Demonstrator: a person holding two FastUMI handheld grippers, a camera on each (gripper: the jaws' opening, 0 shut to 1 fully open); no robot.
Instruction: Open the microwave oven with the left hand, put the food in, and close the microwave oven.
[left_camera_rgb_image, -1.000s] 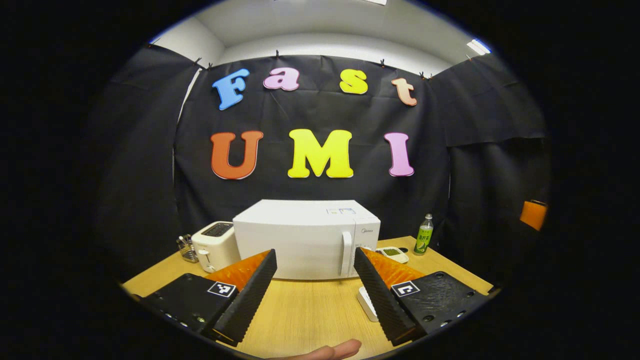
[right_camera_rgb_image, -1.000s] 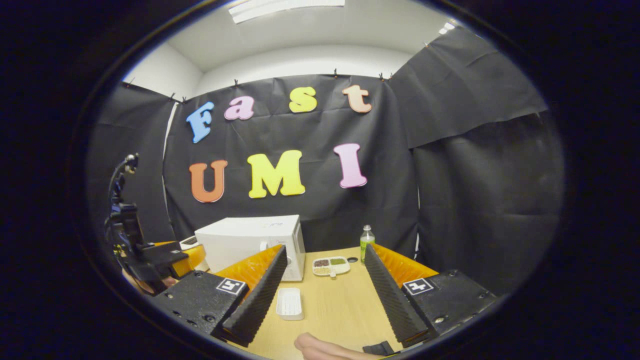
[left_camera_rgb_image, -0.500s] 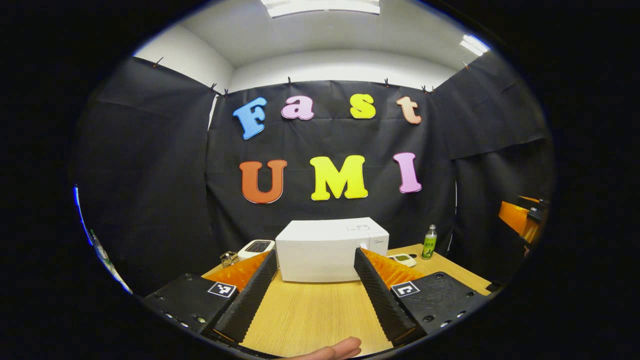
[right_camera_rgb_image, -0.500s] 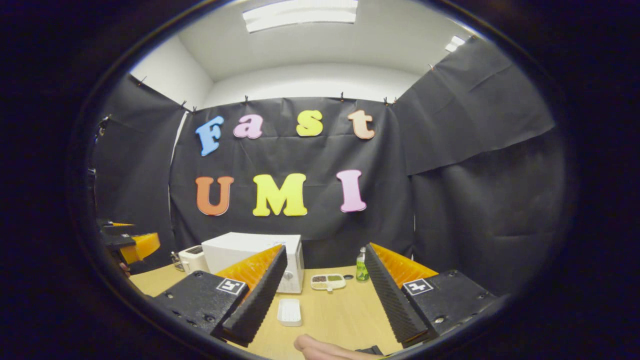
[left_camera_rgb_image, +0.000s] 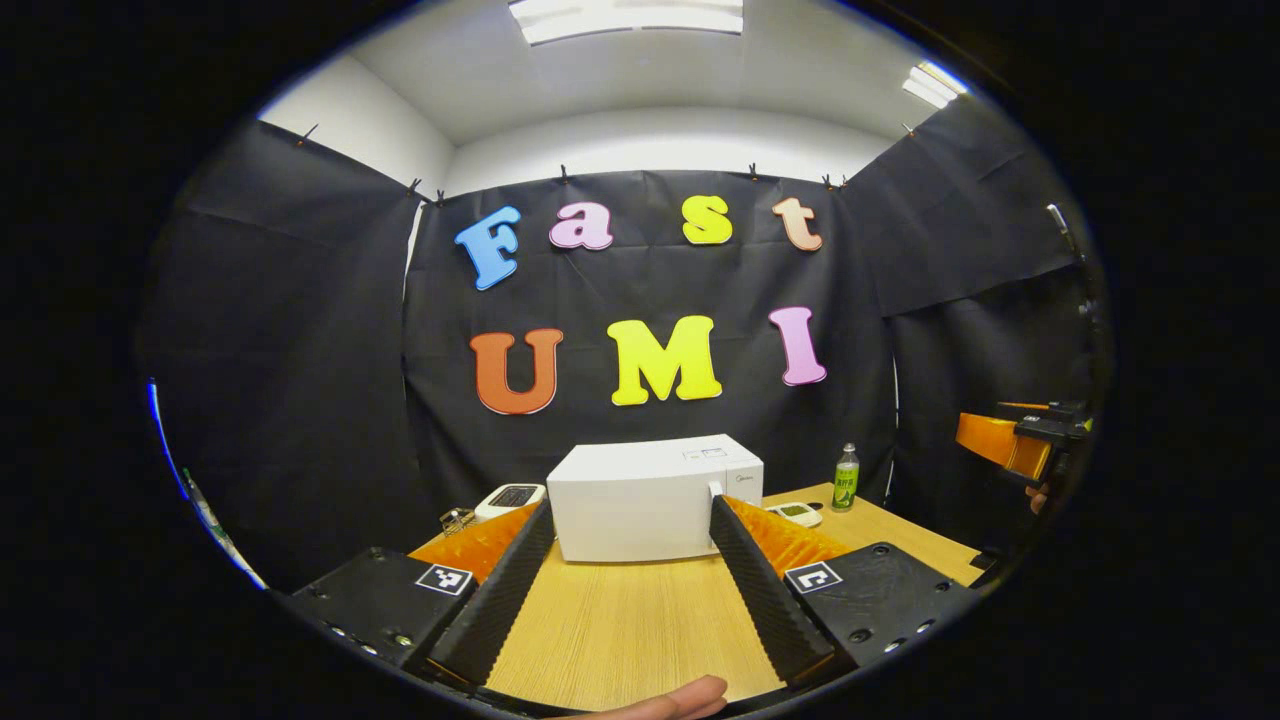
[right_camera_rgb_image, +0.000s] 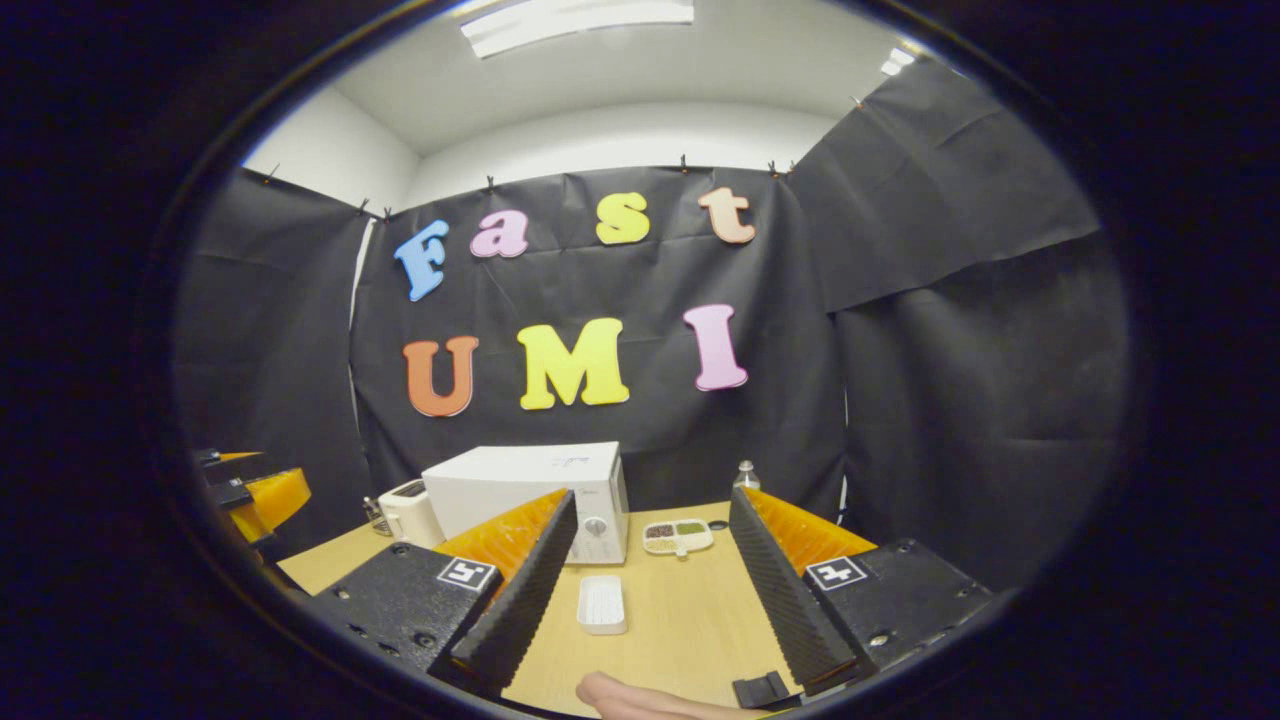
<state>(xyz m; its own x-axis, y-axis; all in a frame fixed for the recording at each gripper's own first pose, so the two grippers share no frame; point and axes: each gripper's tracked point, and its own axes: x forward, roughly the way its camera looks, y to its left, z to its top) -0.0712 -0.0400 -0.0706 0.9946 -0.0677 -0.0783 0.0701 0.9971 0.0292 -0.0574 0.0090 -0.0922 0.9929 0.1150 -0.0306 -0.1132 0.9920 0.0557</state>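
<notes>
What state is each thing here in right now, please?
microwave oven: door shut
food tray: on the table, outside the oven
white container: on the table, untouched
bottle: upright, capped
left gripper: open, empty
right gripper: open, empty

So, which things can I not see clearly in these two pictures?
- Microwave handle, left gripper view: mostly behind a finger.
- Bottle, right gripper view: lower part behind a finger.
- Divided food tray, right gripper view: contents too small to identify.
- Toaster, left gripper view: lower part behind a finger.

white microwave (left_camera_rgb_image: 640, 495), green bottle (left_camera_rgb_image: 846, 478), tan table (left_camera_rgb_image: 620, 630)
</notes>
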